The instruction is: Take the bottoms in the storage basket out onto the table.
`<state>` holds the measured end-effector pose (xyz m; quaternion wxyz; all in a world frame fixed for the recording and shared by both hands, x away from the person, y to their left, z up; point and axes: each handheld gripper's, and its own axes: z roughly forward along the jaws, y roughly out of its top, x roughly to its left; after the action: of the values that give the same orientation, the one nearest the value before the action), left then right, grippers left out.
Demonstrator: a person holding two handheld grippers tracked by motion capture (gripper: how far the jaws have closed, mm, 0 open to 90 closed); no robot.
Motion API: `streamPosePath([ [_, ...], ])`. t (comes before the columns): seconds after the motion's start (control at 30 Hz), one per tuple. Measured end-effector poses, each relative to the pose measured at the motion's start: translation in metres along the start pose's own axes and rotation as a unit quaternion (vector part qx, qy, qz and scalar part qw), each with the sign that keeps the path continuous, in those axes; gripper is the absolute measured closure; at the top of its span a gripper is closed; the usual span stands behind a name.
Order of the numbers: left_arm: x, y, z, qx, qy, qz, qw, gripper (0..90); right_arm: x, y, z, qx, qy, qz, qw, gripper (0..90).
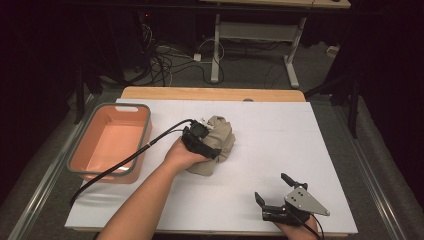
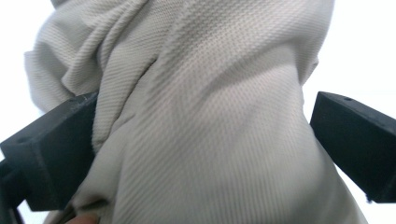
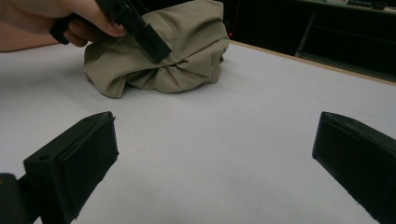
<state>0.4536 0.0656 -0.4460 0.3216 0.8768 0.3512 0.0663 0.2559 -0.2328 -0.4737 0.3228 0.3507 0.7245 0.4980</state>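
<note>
A crumpled beige cloth (image 1: 222,135) lies bunched in the middle of the white table. My left gripper (image 1: 210,140) is pushed into its near left side, and a bare hand holds it. In the left gripper view the cloth (image 2: 205,107) bulges between the wide-spread jaws of that gripper (image 2: 205,149); the left jaw touches the fabric and the right one stands apart from it, so it is open. My right gripper (image 1: 271,189) rests near the front right edge, open and empty. In its own view, the right gripper (image 3: 215,154) faces the cloth (image 3: 173,56) across bare table.
An orange basin with a grey rim (image 1: 148,127) stands empty at the table's left side. The left gripper's black cable (image 1: 125,161) runs across its near corner. A wooden strip (image 1: 210,93) borders the far table edge, with desk legs and floor cables behind.
</note>
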Motion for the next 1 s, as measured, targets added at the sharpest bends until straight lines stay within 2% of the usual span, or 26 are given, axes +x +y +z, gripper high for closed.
streamPosePath([
  [0.17, 0.003, -0.014, -0.010, -0.026, 0.003, -0.008, 0.9996, 0.0, 0.000, 0.000, -0.001, -0.001, 0.001, -0.001, 1.0000, 0.8],
  [0.33, 0.002, -0.029, -0.021, -0.059, 0.008, -0.015, 0.9981, 0.0, 0.000, 0.001, 0.000, -0.002, 0.003, -0.001, 1.0000, 0.7],
  [0.4, 0.001, -0.035, -0.026, -0.078, 0.009, -0.017, 0.9968, 0.0, 0.000, 0.001, -0.001, -0.003, 0.003, -0.002, 1.0000, 0.8],
  [0.47, 0.000, -0.041, -0.030, -0.093, 0.000, -0.022, 0.9954, 0.0, 0.000, 0.001, -0.001, -0.003, 0.003, -0.002, 1.0000, 0.7],
  [0.6, -0.004, -0.055, -0.033, -0.107, -0.005, -0.020, 0.9940, 0.0, 0.001, 0.001, 0.000, -0.002, 0.003, -0.001, 1.0000, 0.7],
  [0.83, -0.012, -0.087, -0.040, -0.143, -0.011, -0.031, 0.9892, 0.0, 0.000, 0.001, 0.000, -0.002, 0.002, 0.000, 1.0000, 0.7],
  [1.0, -0.018, -0.108, -0.045, -0.165, -0.006, -0.031, 0.9858, 0.0, -0.001, 0.001, 0.000, -0.003, 0.000, 0.003, 1.0000, 0.8],
])
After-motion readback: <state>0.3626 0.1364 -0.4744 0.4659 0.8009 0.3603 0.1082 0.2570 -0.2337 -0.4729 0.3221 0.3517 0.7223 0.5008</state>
